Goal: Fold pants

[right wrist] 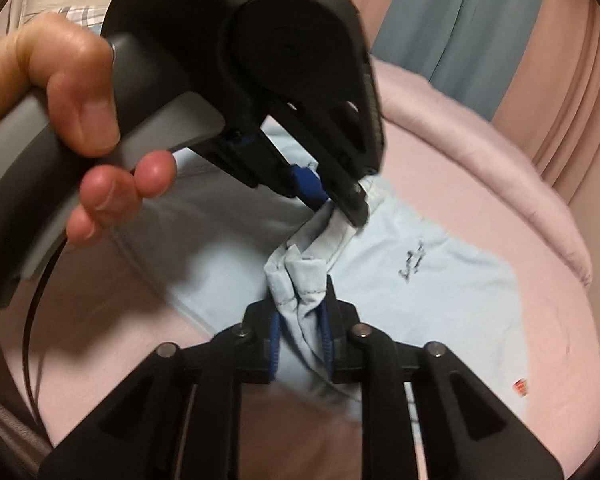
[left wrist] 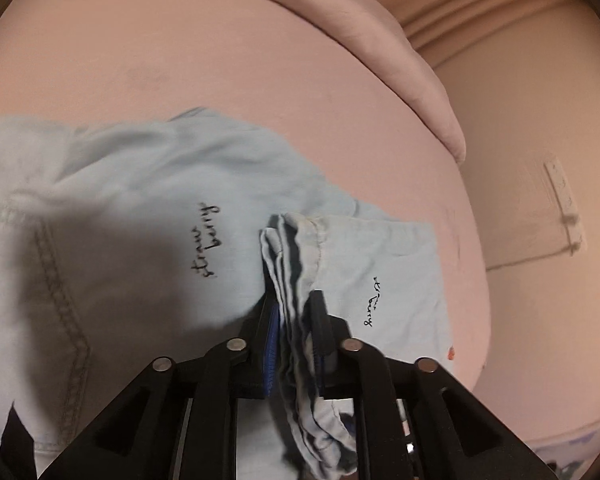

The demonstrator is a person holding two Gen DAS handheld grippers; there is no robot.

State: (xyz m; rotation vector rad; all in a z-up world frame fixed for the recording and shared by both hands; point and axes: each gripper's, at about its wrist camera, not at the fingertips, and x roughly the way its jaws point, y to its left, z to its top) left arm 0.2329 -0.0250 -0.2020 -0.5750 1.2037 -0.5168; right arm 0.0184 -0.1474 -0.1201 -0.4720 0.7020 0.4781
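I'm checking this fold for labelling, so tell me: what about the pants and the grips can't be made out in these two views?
- Left wrist view: the pants run off the left and bottom edges; the waistband is not visible.
- Left wrist view: the bunched hem inside the left gripper is motion-blurred, so layers can't be counted.
- Right wrist view: the lettering is too blurred to read.
- Right wrist view: the right gripper covers the cloth below it.

The setting is a home bedroom, indicated by a bed covered with a pink sheet, a rolled pink quilt along its edge, and grey-blue and pink curtains behind.
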